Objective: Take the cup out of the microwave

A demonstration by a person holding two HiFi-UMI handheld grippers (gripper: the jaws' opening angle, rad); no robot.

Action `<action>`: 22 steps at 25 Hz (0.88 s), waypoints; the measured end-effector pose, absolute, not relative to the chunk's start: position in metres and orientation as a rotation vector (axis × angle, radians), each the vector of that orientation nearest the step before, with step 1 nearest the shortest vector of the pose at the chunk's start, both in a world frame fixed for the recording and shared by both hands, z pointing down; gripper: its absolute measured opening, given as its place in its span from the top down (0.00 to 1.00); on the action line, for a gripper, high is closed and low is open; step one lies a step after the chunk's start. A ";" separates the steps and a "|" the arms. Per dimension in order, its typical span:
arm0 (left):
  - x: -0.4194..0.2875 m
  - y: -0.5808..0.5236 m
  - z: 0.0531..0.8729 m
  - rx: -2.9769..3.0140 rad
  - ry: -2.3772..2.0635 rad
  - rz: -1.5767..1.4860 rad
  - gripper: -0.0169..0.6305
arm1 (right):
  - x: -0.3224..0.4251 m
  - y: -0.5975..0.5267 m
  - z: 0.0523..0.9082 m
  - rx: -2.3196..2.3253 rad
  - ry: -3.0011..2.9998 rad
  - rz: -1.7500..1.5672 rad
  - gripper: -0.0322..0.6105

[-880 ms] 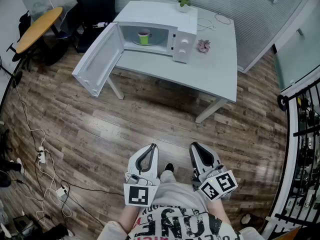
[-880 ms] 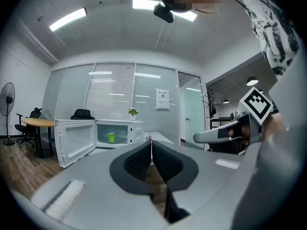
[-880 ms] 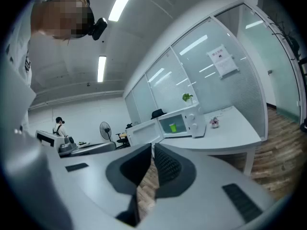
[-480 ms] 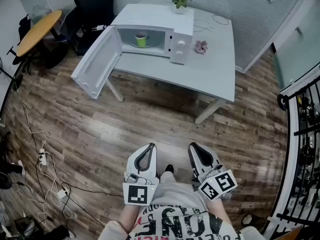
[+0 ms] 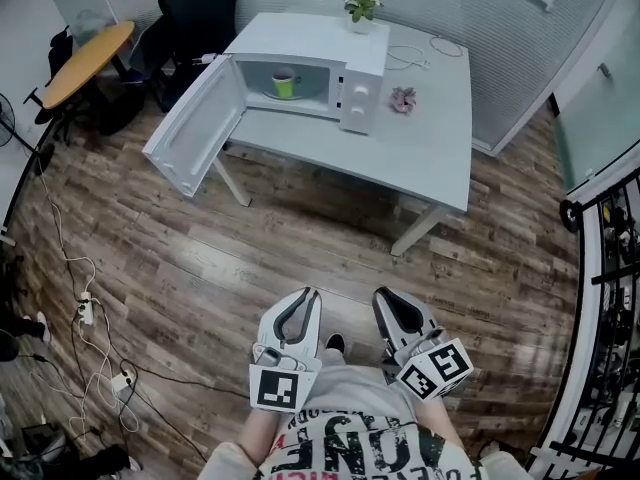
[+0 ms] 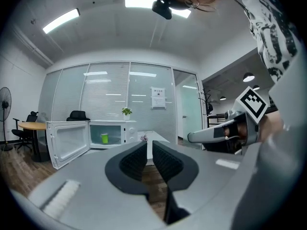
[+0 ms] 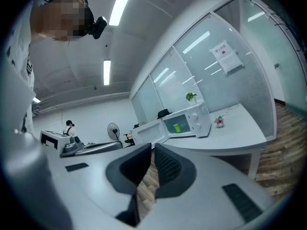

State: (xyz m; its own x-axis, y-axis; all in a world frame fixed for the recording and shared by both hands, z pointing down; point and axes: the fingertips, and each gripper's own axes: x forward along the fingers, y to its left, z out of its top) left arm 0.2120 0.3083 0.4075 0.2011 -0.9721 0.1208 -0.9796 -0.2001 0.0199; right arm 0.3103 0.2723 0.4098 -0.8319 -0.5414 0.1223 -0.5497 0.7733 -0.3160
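A green cup (image 5: 285, 84) stands inside the white microwave (image 5: 362, 88), whose door (image 5: 193, 128) hangs wide open to the left. The cup also shows small and far off in the left gripper view (image 6: 104, 138) and in the right gripper view (image 7: 177, 127). My left gripper (image 5: 309, 294) and right gripper (image 5: 379, 294) are held low in front of my body, over the wood floor, well short of the table. Both are shut with nothing between their jaws. Both point towards the microwave.
The microwave sits on a white table (image 5: 420, 153) with a potted plant (image 5: 360, 3), a small pink thing (image 5: 403, 99) and a white cable (image 5: 412, 54). A black chair (image 5: 195, 8) and a round wooden table (image 5: 85, 50) stand left. Cables (image 5: 90, 318) lie on the floor.
The head view has shifted slightly, so the table and microwave sit a bit differently in the picture. Both grippers keep their place and stay shut.
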 end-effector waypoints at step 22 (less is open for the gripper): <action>0.152 0.241 0.410 2.330 -1.928 0.116 0.85 | 0.255 0.209 0.412 0.832 -2.932 0.549 0.91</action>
State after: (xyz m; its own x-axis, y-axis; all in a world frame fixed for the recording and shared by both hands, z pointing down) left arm 0.1523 0.2413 0.4105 0.1880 -0.9733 0.1318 -0.9821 -0.1844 0.0397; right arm 0.2546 0.2087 0.4121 -0.8547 -0.5004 0.1378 -0.5164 0.7930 -0.3233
